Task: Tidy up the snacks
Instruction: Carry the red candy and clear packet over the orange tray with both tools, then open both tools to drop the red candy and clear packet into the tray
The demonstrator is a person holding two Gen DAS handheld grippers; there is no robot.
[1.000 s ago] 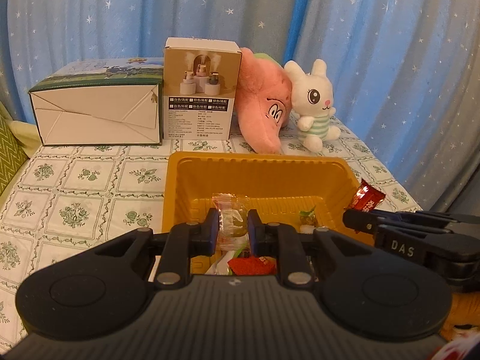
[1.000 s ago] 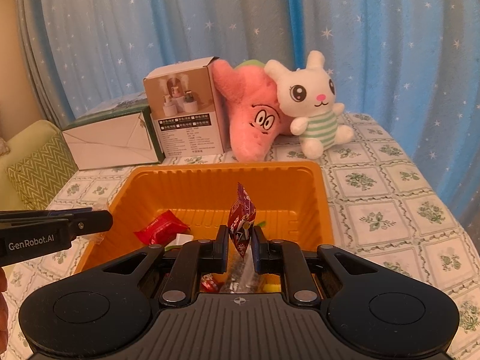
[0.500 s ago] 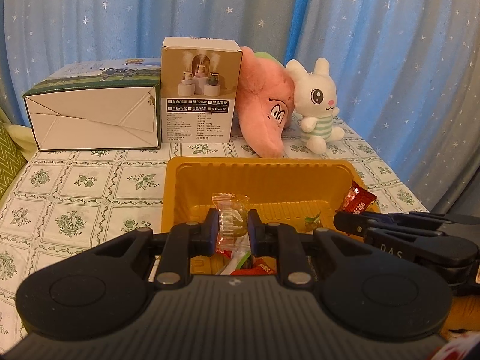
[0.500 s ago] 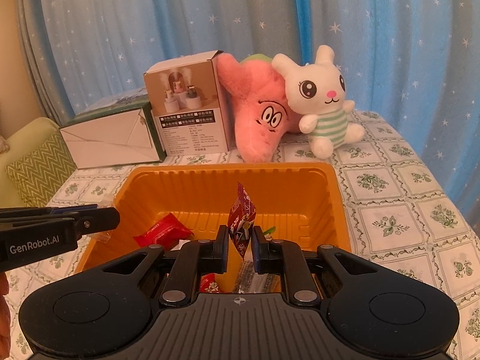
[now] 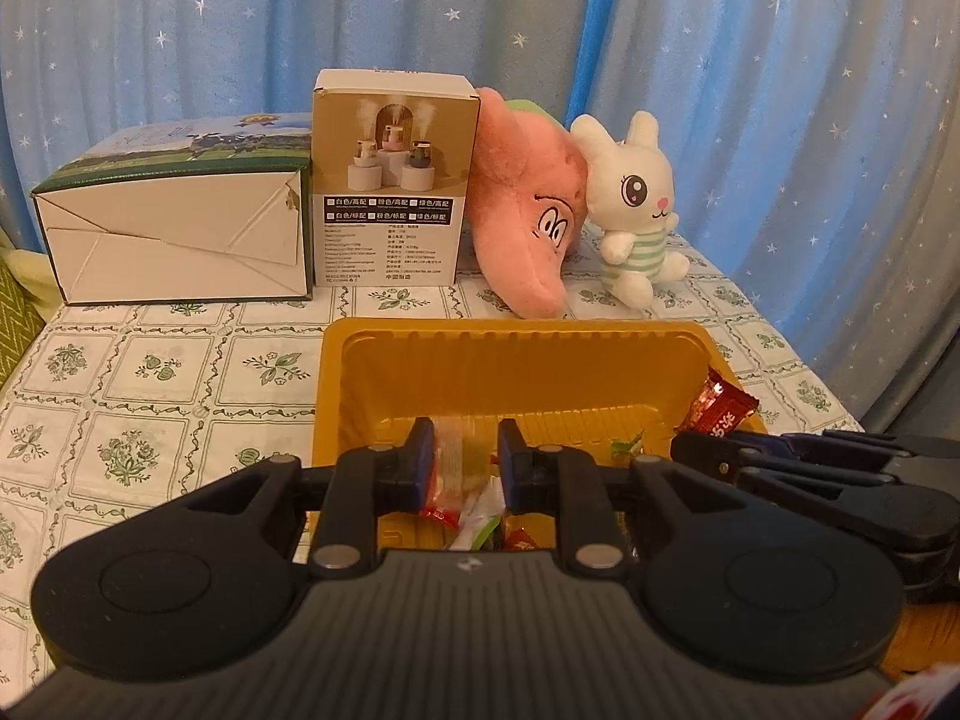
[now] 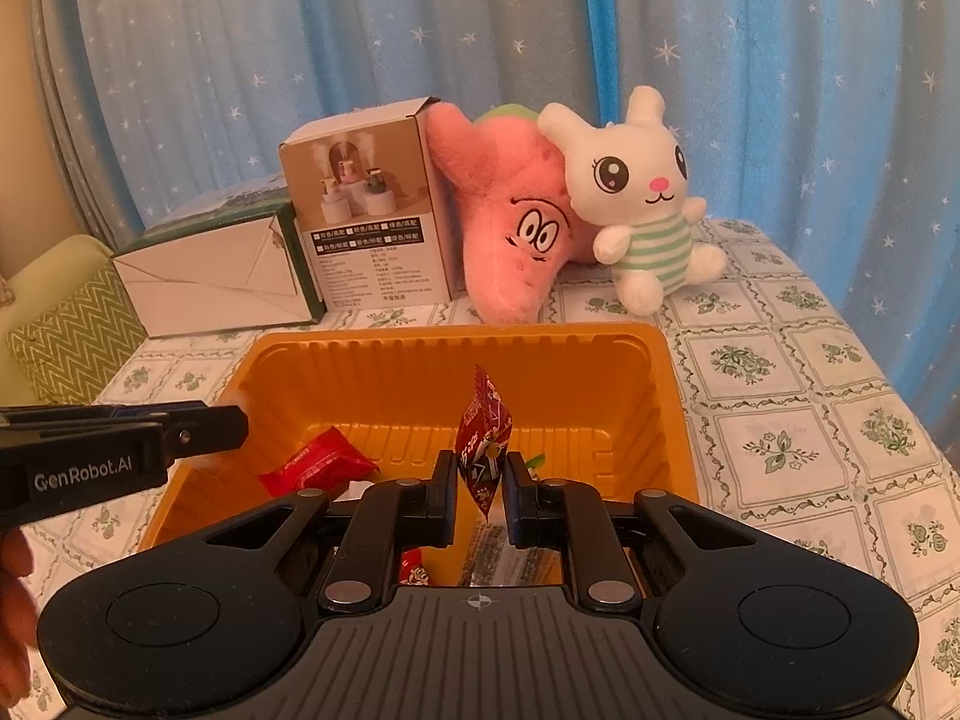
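Observation:
An orange plastic tray (image 5: 516, 372) (image 6: 456, 372) sits on the tablecloth and holds several wrapped snacks. My left gripper (image 5: 461, 457) hangs over the tray's near left part. Its jaws have parted and a clear-wrapped candy (image 5: 456, 465), blurred, sits loose between them. My right gripper (image 6: 480, 474) is over the tray's near right part, with a dark red snack packet (image 6: 483, 438) upright between its slightly parted jaws. A red packet (image 6: 318, 468) lies on the tray floor. The right gripper shows in the left wrist view (image 5: 702, 450) with the red packet (image 5: 720, 408).
Behind the tray stand a green-and-white carton (image 5: 174, 240), a humidifier box (image 5: 393, 180), a pink star plush (image 5: 534, 222) and a white bunny plush (image 5: 636, 216). Blue star curtains hang behind. A green cushion (image 6: 66, 324) lies at the left edge.
Both grippers moved forward over the tray. The left jaws opened and the clear candy slipped lower between them. The right jaws widened slightly around the red packet.

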